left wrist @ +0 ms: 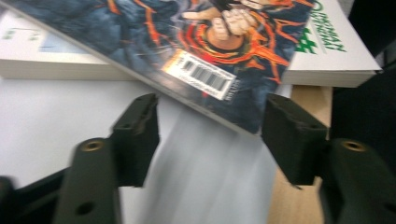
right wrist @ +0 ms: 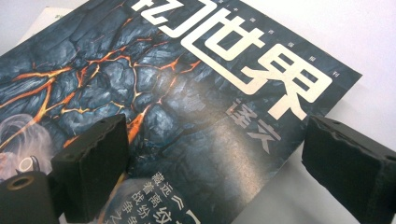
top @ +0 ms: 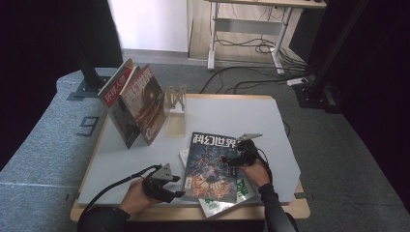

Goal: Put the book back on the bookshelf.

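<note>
A dark magazine (top: 210,166) with a cracked-lava cover and white title lies near the table's front edge, on top of a white book with green lettering (top: 245,191) and another white book (top: 183,155). My left gripper (top: 180,186) is at the magazine's near left corner. In the left gripper view its jaws stand apart, and the magazine's barcode corner (left wrist: 201,74) is just ahead of the left gripper (left wrist: 212,135), untouched. My right gripper (top: 228,160) hovers over the cover's right side. The magazine (right wrist: 187,93) lies below the open right gripper (right wrist: 219,154).
Two magazines (top: 133,101) stand leaning together at the back left, beside a pale wooden stand (top: 175,108). A grey mat (top: 251,116) covers the table, with the wooden edge (top: 290,209) showing at the front. Cables and a desk frame lie on the floor beyond.
</note>
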The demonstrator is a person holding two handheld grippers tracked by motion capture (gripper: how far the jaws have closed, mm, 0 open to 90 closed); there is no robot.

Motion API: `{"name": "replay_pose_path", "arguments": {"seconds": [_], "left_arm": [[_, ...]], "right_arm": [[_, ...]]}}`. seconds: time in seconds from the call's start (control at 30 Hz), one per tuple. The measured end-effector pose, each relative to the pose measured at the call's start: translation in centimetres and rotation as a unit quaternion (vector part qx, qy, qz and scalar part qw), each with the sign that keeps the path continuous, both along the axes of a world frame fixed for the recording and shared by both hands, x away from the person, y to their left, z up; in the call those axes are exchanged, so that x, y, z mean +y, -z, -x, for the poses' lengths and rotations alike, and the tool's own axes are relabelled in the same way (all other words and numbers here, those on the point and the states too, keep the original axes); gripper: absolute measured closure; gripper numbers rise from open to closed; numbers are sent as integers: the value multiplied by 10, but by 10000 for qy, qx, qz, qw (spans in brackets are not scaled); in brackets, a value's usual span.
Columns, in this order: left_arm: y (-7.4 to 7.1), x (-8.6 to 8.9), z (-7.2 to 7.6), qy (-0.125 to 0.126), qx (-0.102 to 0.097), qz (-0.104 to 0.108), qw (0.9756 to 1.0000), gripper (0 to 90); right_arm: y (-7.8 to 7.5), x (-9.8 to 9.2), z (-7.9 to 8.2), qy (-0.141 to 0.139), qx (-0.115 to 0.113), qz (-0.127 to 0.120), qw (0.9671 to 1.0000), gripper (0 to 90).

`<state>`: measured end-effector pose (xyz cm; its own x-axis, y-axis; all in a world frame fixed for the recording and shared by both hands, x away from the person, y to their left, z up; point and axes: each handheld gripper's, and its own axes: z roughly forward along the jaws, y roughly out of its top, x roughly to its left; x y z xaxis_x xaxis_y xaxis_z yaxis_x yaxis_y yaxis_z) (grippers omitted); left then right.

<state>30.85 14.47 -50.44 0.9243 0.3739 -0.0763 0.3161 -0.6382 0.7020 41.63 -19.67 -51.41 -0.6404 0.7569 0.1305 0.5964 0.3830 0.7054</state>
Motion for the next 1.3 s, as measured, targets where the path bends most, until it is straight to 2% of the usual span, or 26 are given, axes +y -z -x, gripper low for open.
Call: {"name": "replay_pose_path", "arguments": {"seconds": [0.07, 0.13, 0.17, 0.23, 0.3, 0.47, 0.53, 0.67, 0.8, 0.97, 1.17, 1.27, 1.3], "left_arm": [[0, 3, -4, -181, -122, -101, 9997, 315], [1, 7, -10, -352, -140, -159, 9992, 268], [1, 7, -10, -352, -140, -159, 9992, 239], [4, 12, -19, -587, -175, -217, 9979, 186], [7, 14, -24, -707, -218, -259, 9969, 151], [17, 16, -38, -1023, -344, -280, 9938, 121], [22, 15, -39, -1029, -387, -419, 9931, 110], [22, 16, -37, -999, -462, -395, 9931, 107], [23, 17, -39, -988, -338, -366, 9939, 112], [23, 17, -40, -977, -275, -335, 9943, 121], [23, 17, -40, -983, -264, -335, 9942, 120], [23, 17, -40, -985, -258, -329, 9943, 120], [23, 17, -40, -985, -256, -329, 9943, 120]], "right_arm": [[-1, 1, -1, -22, 2, 43, 10000, 69], [-2, -1, 0, 3, -15, 91, 10000, 57], [-3, -4, 1, 12, 14, 53, 10000, 39], [-2, -10, 3, 29, 130, -15, 9999, 17], [0, -14, 5, 31, 211, -6, 9998, 9], [7, -19, 7, -15, 452, -293, 9985, 4], [9, -17, 5, -58, 547, -415, 9976, 3], [10, -12, 1, -124, 600, -455, 9971, 0], [10, -7, -3, -166, 616, -431, 9970, 0], [9, -5, -9, -158, 653, -447, 9967, 14], [7, -7, -17, -19, 631, -615, 9961, 139], [3, -6, -19, 20, 519, -589, 9969, 225], [1, -5, -20, 46, 449, -549, 9975, 282]]}}
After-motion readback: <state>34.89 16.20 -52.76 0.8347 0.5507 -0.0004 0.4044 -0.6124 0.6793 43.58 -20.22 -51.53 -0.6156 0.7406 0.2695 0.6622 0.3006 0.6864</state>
